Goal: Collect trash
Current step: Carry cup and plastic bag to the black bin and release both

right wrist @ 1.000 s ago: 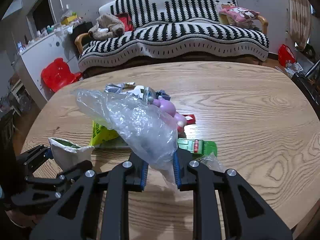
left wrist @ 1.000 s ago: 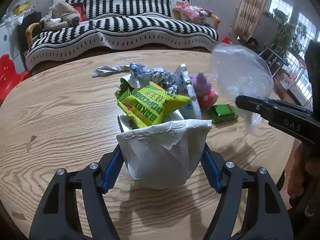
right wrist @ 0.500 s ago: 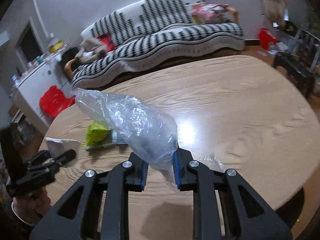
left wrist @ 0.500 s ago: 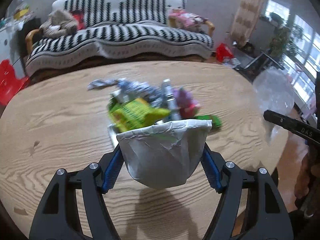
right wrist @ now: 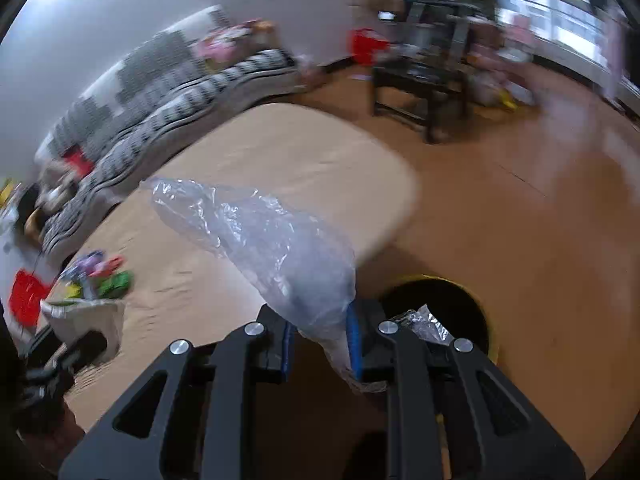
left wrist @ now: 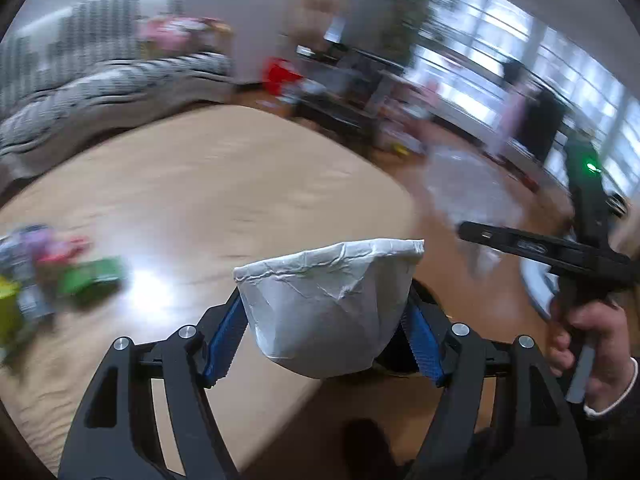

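- The left claw (left wrist: pixel 320 344) was clamped on a crumpled white paper cup (left wrist: pixel 326 304), its blue pads against both sides; a second before, the same cup hung over the snack wrappers at mid-counter
- The right claw (right wrist: pixel 320 344) pinched the neck of a clear plastic bag (right wrist: pixel 264 240), its jaws narrow, as before
- Both views had swung away from the striped sofa (right wrist: pixel 160 92), now at upper left, toward the windows and floor at right
- The counter (right wrist: pixel 280 160) edge now ran through the centre of the frame, and a dark bin with a yellow rim (right wrist: pixel 492 328) had appeared at lower right, just beyond the right claw
- The leftover wrappers and toys (left wrist: pixel 52 264) had slid to the left edge of the left view, blurred
- Judged from this, both pieces were on their way to the bin; the remaining litter awaited another trip
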